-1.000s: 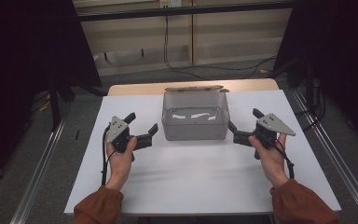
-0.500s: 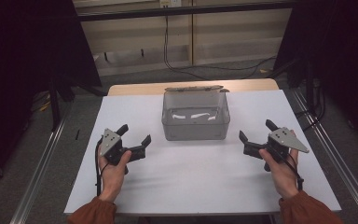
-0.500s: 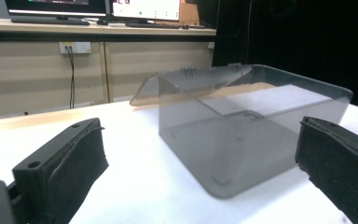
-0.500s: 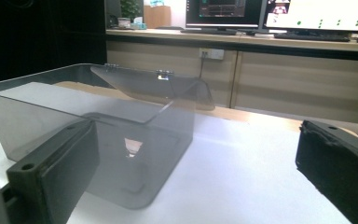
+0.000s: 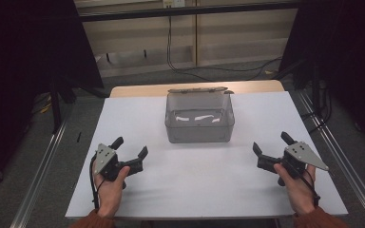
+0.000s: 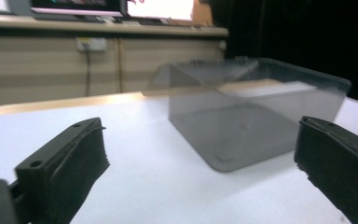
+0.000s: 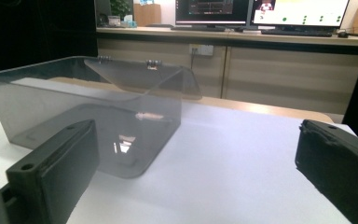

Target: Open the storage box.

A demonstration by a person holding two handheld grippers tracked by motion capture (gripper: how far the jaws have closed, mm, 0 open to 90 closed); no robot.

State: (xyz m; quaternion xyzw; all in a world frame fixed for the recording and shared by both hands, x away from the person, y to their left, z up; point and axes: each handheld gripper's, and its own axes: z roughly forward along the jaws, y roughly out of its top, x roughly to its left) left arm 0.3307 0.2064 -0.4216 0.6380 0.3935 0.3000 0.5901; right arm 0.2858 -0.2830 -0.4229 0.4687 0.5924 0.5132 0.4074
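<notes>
A clear grey plastic box [image 5: 199, 118] stands at the middle back of the white table [image 5: 204, 185], its hinged lid [image 5: 198, 89] swung open behind it. The box [image 6: 256, 112] [image 7: 88, 107] looks empty. My left gripper [image 5: 130, 147] rests low over the table's front left, open, with nothing between its jaws. At the front right my right gripper [image 5: 272, 144] is open too and holds nothing. Both point toward the box from well in front of it.
The white table top ends in a wooden strip [image 5: 138, 90] at the back. Metal rails [image 5: 43, 171] run along both sides on the floor. Cables [image 5: 180, 66] lie on the floor behind, before a low cabinet [image 7: 284, 70] carrying monitors [image 7: 261, 11].
Both grippers have drawn back from the box's sides toward the table's front and apart, staying open. The box has not moved.
</notes>
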